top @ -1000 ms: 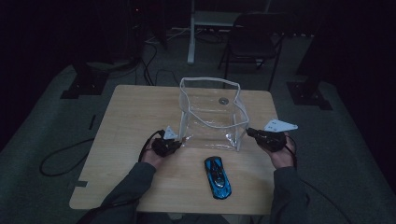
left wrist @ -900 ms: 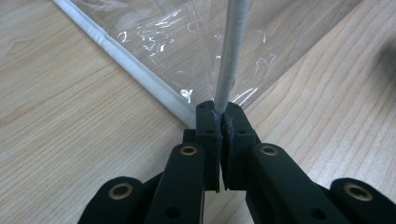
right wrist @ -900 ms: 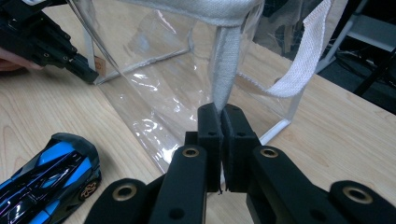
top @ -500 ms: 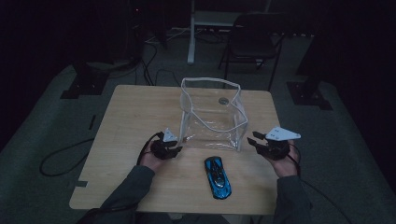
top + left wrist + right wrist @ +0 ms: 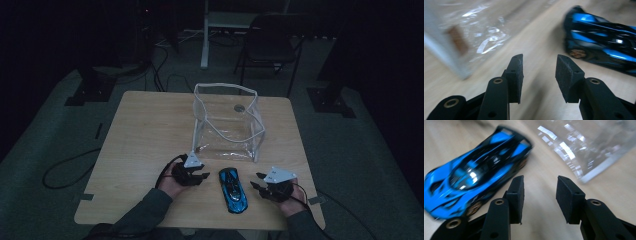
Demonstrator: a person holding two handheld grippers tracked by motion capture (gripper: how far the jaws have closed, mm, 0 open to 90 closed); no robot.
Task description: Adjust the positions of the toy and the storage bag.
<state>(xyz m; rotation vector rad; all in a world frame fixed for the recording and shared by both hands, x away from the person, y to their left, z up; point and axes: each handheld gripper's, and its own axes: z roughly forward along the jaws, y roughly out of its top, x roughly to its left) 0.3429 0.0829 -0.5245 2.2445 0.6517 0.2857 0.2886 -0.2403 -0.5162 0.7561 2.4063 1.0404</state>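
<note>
- Toy car (image 5: pixel 233 189): blue and black, lies flat on the table (image 5: pixel 145 130) between the two grippers, nose toward the person, tail toward the clear bag (image 5: pixel 227 125).
- Left gripper (image 5: pixel 200 177): jaws apart, nothing between them. In the left gripper view the car (image 5: pixel 599 47) sits ahead of the jaws and off to their right, not touching.
- Right gripper (image 5: pixel 259 186): jaws apart as well, empty. In the right gripper view the car (image 5: pixel 474 170) is ahead and to the left of the jaws, just beside the left pad (image 5: pixel 516 197), apart from it.
- Handling guess: small rigid shell, probably light. Glossy paint, so likely slippery under the pads. On wheels, so a push along its length should set it rolling; a nudge from the side should slide it less.
- Where to grip: across the body at mid-length, one pad on each flank between the wheels. Sides look roughly parallel there. Avoid the tapered nose and the thin rear bits, which look easiest to slip off or snap.
- Jaw gap now looks close to the car's width; can't tell if it clears without opening more.
- Bag: soft clear plastic with white edging, stands open on the table beyond both sets of jaws. It will flex if bumped, so lower the car in from above rather than shoving it at the wall.
</note>
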